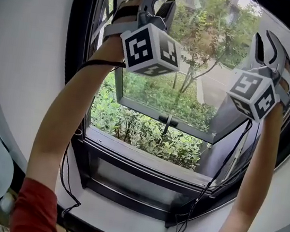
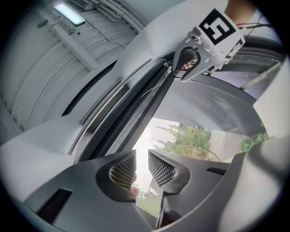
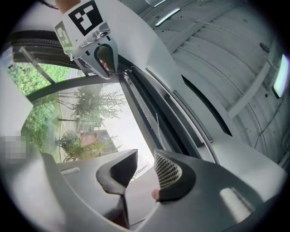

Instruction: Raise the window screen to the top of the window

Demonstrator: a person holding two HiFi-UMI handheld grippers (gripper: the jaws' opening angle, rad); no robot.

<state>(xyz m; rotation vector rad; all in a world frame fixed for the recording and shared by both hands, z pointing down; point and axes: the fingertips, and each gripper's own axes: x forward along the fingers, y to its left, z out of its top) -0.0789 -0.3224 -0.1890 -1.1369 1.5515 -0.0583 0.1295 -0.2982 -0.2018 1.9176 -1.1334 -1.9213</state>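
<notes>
Up against window (image 1: 166,116): left gripper (image 1: 165,2), right gripper (image 1: 266,43), jaws narrowly apart, empty. No screen visible; I judge it raised, released. Next: lower both clear.

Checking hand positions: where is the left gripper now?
Head view, upper left: the left gripper is raised before the window's upper-left corner, across from the right gripper.
</notes>
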